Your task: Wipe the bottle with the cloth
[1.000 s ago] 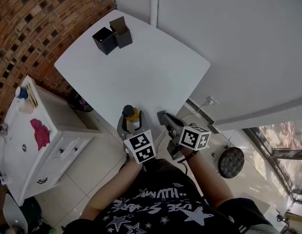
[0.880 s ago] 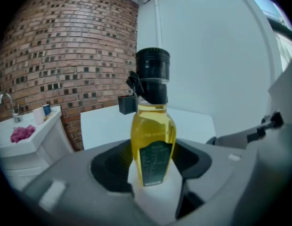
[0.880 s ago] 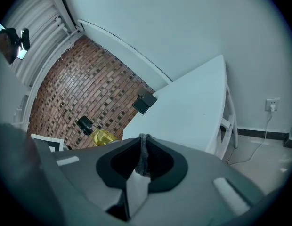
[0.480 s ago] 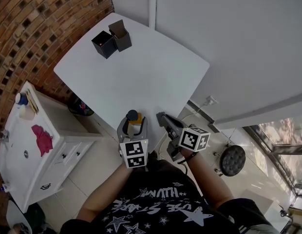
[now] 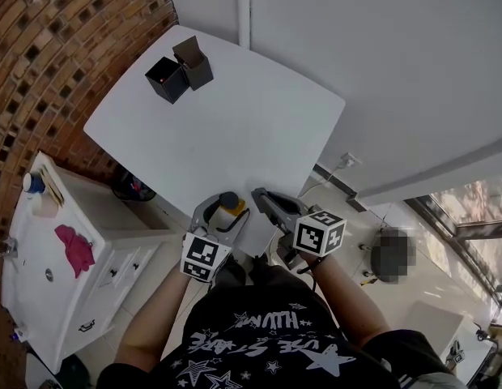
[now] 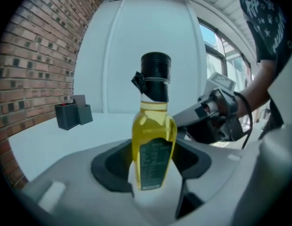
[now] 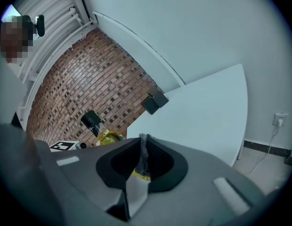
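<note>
A bottle of yellow oil with a black cap (image 6: 153, 140) stands upright between the jaws of my left gripper (image 6: 153, 161), which is shut on its body. From above, the bottle (image 5: 229, 204) is held at the near corner of the white table (image 5: 235, 120), with the left gripper (image 5: 221, 215) around it. My right gripper (image 5: 260, 195) sits just to the right of the bottle. It is shut on a thin grey cloth (image 7: 143, 155), of which only an edge shows between the jaws of the right gripper (image 7: 142, 149). The bottle (image 7: 101, 131) appears beyond it to the left.
Two dark open boxes (image 5: 176, 73) stand at the table's far left corner. A white cabinet (image 5: 89, 217) with a pink rag (image 5: 74, 246) on it is low at the left, beside a brick wall (image 5: 65, 47). A white wall runs behind the table.
The left gripper has rolled, swinging its marker cube down and left, with the bottle still in its jaws. The right gripper has come closer to the bottle.
</note>
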`<action>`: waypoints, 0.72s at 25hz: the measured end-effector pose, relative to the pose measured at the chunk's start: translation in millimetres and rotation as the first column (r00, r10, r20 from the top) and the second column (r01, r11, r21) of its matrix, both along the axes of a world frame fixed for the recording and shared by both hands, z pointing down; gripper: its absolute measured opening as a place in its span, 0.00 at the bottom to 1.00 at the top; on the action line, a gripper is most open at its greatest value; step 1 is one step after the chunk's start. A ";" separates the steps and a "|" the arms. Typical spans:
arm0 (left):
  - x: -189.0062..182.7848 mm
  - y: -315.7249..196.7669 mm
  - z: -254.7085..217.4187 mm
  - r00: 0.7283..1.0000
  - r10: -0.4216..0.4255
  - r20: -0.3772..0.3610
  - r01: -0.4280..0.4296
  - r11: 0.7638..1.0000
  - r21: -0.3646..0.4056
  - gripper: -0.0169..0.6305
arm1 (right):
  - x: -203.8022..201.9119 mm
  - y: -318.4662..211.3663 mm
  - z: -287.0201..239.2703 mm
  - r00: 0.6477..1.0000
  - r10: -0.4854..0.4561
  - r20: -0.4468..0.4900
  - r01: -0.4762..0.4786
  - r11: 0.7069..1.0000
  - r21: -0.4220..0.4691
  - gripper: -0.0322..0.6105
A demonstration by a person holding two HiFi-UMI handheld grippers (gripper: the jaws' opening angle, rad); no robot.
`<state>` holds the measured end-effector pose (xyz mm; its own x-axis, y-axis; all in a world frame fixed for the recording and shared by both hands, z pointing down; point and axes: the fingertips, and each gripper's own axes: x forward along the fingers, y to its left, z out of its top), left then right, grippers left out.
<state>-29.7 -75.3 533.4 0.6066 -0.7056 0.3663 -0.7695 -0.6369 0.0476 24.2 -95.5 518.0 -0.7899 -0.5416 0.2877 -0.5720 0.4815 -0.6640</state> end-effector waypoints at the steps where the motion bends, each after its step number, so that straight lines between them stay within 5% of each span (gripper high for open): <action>1: 0.2 1.1 0.6 0.999 0.038 0.000 -0.038 0.999 0.000 0.41 | -2.1 0.7 -1.2 1.000 -0.001 0.000 0.001 1.000 0.004 0.11; 8: 0.9 8.0 1.2 0.961 0.274 0.018 -0.274 0.961 -0.022 0.41 | -6.8 -1.8 -7.3 1.000 0.020 0.010 -0.020 1.000 0.000 0.11; 18: 2.4 16.8 2.6 0.866 0.498 0.027 -0.497 0.867 -0.037 0.41 | -8.8 -0.2 -6.1 0.997 0.073 0.001 -0.073 0.997 -0.020 0.11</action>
<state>-27.3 -58.5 535.9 0.8613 -0.3023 0.4084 -0.3519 -0.9347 0.0502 15.5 -95.6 511.9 -0.7489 -0.5923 0.2971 -0.6039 0.4254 -0.6741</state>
